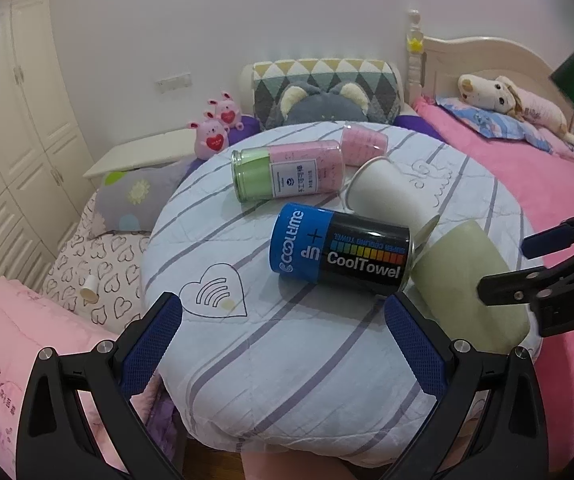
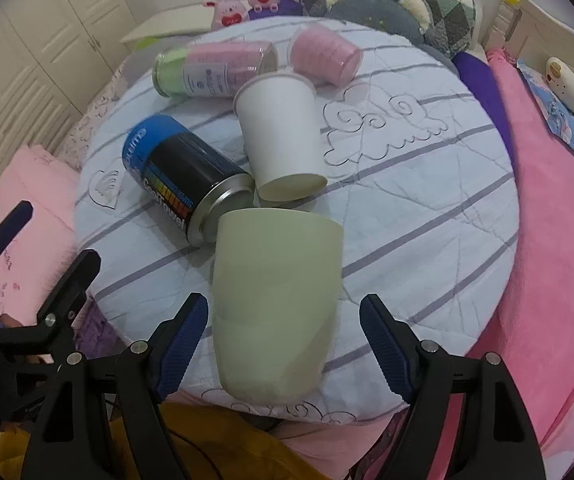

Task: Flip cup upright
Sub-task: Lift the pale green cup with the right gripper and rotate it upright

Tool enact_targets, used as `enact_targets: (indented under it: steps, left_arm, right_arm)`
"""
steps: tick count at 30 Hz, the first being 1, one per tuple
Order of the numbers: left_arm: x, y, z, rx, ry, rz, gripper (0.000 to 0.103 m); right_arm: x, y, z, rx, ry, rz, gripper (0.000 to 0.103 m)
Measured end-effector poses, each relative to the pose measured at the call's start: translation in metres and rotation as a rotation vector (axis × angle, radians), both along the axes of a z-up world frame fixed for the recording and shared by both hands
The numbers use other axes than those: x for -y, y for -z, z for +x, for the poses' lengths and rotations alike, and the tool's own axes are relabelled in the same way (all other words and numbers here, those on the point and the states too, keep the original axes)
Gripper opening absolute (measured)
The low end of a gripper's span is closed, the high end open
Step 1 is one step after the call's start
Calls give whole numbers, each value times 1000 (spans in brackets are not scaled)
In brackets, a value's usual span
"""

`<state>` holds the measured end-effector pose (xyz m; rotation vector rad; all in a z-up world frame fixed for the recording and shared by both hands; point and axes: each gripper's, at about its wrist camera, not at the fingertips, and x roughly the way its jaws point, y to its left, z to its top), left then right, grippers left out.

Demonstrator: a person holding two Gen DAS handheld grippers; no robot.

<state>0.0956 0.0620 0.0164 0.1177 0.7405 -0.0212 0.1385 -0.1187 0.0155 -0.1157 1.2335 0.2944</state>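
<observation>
A pale green cup [image 2: 275,304] lies on its side on the round quilted cushion [image 2: 427,208], mouth toward the far side. My right gripper [image 2: 283,320] is open, its blue fingers on either side of the cup's base, not touching it. The cup also shows in the left wrist view [image 1: 471,280]. A white paper cup [image 2: 283,136] lies on its side just behind it. My left gripper [image 1: 283,336] is open and empty over the cushion's near part, left of the green cup. The right gripper shows in the left wrist view [image 1: 505,268].
A blue and black CoolTowel can [image 1: 339,252] lies on its side against the green cup. A green and pink jar [image 1: 287,170] and a pink tub [image 1: 363,146] lie farther back. Pillows, plush toys [image 1: 217,128] and a pink bed [image 1: 527,184] surround the cushion.
</observation>
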Motion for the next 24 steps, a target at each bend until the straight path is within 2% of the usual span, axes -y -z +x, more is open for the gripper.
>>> enact_targets:
  steps: [6,13,16,21,24]
  left_arm:
    - [14,-3,-2,-14,6,-40,102]
    - [44,-1,0,-48,11,-60,102]
    - [64,1,2,-63,13,-51,102]
    - [92,4,8,-82,0,-49,102]
    - [106,4,11,-88,-3,-50,102]
  right_arm:
    - [20,-6,1,48,22,41,80]
    - [57,-2,0,115,126,31,80]
    - [68,-2,-1,150,123,39,80]
    - [82,5,2,209,116,-16,80]
    - [94,9,6,223,116,-16,80]
